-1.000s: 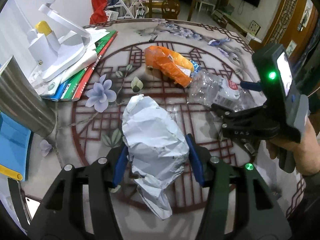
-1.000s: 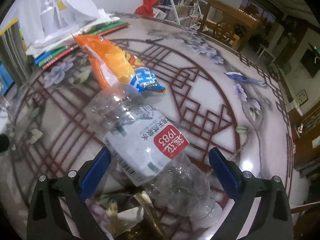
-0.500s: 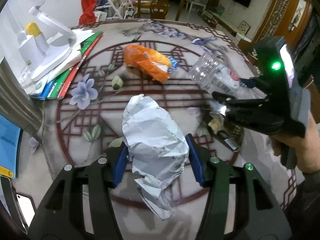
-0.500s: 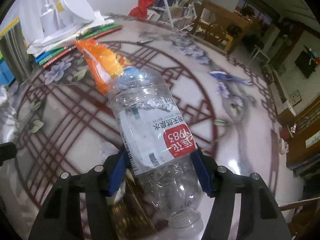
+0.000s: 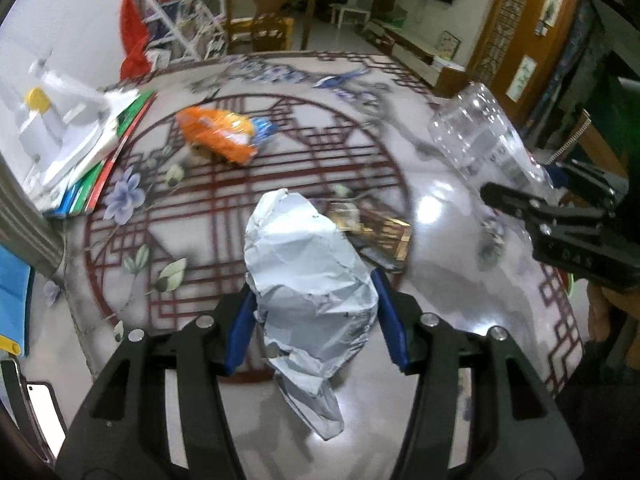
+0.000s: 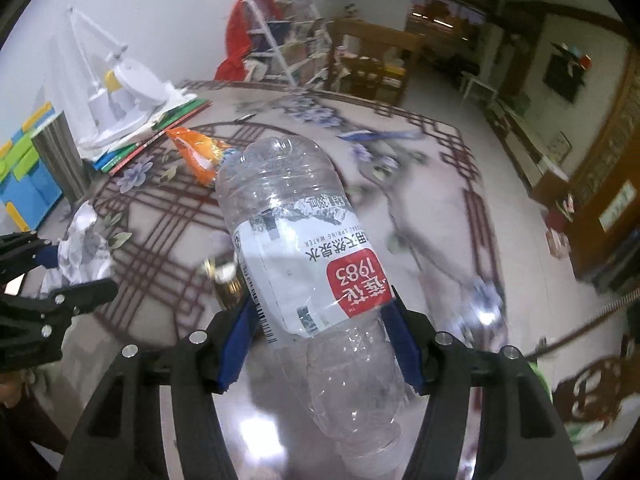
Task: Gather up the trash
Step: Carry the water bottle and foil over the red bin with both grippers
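Clear bottle (image 6: 304, 264), red label "1983", "SPRING WATER"

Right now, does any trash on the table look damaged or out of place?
Yes. A torn dark-and-gold wrapper lies open on the table, and an orange snack bag lies crumpled further back. The plastic bottle in the right hand-held gripper looks dented.

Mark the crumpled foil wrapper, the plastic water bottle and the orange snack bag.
crumpled foil wrapper (image 5: 308, 276), left wrist view, creased middle.
plastic water bottle (image 6: 308, 264), right wrist view, white label.
orange snack bag (image 5: 218, 134), left wrist view, orange middle.
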### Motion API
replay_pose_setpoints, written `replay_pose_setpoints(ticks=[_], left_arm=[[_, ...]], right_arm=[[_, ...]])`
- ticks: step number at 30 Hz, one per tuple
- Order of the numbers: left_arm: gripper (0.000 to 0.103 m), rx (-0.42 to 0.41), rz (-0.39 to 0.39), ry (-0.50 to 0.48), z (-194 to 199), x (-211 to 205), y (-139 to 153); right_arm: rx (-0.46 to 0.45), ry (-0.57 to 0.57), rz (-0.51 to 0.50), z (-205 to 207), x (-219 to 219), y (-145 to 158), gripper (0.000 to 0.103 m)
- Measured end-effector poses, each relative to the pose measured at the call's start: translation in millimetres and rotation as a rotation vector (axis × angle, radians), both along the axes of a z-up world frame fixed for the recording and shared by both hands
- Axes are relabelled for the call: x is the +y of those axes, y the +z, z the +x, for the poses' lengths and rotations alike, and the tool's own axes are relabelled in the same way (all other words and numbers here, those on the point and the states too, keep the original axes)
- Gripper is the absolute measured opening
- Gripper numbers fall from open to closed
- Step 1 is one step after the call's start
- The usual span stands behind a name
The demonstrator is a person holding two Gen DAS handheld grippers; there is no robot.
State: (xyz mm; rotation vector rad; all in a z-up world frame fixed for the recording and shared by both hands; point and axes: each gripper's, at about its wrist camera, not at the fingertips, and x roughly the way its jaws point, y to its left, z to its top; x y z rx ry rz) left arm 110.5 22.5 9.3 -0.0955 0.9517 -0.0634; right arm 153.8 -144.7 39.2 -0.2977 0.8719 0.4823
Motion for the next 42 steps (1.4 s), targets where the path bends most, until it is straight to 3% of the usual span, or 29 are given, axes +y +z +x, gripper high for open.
replay_pose_setpoints(ticks=[11,24,35,42], left_arm=[[0.052,-0.033,-0.002,-0.112,-3.5,-83.6,21.1],[0.052,-0.060,-0.031,-0.260,23.4,-188.8,36.0],[0.052,-0.057,-0.109,-0.414,52.3,-290.5,42.4],[0.052,-0.009,-0.199,-0.522,78.7,-349.8,30.2]], right_arm=[[-0.013,-0.172,0.066,-34.8,-109.6,15.9,0.059],[-0.042,-0.377,0.111,-31.7,-231.2,27.2,0.059],[-0.006,-0.544,0.173,-18.7,-328.5,8.9,0.059],[0.051,-0.645,0.204,-12.0,-378.6,-19.1,0.059]])
